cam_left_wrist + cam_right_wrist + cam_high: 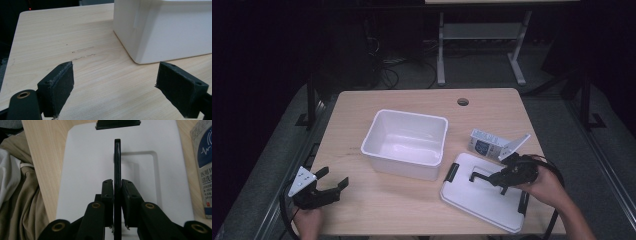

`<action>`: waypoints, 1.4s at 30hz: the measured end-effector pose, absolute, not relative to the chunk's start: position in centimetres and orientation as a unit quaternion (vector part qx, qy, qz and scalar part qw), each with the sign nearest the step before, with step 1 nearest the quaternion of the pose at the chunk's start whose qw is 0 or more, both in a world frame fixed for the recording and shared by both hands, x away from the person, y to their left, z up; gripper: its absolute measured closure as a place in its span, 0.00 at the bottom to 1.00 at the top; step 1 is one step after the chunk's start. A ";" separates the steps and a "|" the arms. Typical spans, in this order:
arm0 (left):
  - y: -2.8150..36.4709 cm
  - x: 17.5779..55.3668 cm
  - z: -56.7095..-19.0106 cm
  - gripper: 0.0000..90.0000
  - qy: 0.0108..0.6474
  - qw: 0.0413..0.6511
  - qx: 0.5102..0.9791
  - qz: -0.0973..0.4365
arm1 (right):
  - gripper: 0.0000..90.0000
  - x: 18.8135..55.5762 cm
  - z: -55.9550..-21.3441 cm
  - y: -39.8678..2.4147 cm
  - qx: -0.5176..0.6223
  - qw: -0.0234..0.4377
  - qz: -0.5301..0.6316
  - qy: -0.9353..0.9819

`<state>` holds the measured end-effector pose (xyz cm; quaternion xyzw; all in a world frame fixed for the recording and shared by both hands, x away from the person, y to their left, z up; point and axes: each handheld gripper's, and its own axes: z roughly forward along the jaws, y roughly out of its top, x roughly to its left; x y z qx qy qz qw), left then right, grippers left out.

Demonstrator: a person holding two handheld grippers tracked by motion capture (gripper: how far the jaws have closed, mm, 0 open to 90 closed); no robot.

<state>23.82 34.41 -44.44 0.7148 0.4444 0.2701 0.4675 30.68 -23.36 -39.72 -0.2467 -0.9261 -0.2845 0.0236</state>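
place: lab or test room | signs: bare wooden desk (412,210), cables on floor (387,70), dark surroundings

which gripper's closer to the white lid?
Right. The right gripper is over the white lid, its jaws around the lid's black handle. The left gripper sits open near the table's left edge, beyond the white bin.

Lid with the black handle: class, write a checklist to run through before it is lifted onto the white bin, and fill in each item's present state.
1. Right gripper jaws on the handle: ok, a pad sits against each side.
2. Lid flat on the table: ok.
3. Bin upright and empty: ok.
4. Small box apart from the lid: cannot tell, it lies close to the far edge.
5. Left gripper open, apart from the bin: ok.
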 end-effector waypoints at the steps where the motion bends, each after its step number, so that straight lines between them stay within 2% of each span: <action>1: 34.4 23.8 -44.4 0.15 0.444 0.467 0.715 0.270 | 0.88 30.7 -39.7 -23.4 -0.247 0.024 -0.285 -0.926; 17: 34.4 23.8 -44.3 0.15 0.443 0.469 0.714 0.271 | 0.82 29.4 -39.1 -23.0 -0.238 0.028 -0.288 -0.927; 24: 34.4 23.8 -44.3 0.15 0.443 0.470 0.714 0.271 | 0.77 29.2 -38.2 -23.5 -0.246 0.024 -0.299 -0.922; 42: 34.4 23.8 -44.2 0.15 0.441 0.468 0.715 0.276 | 0.60 31.9 -35.2 -25.0 -0.275 -0.019 -0.292 -0.916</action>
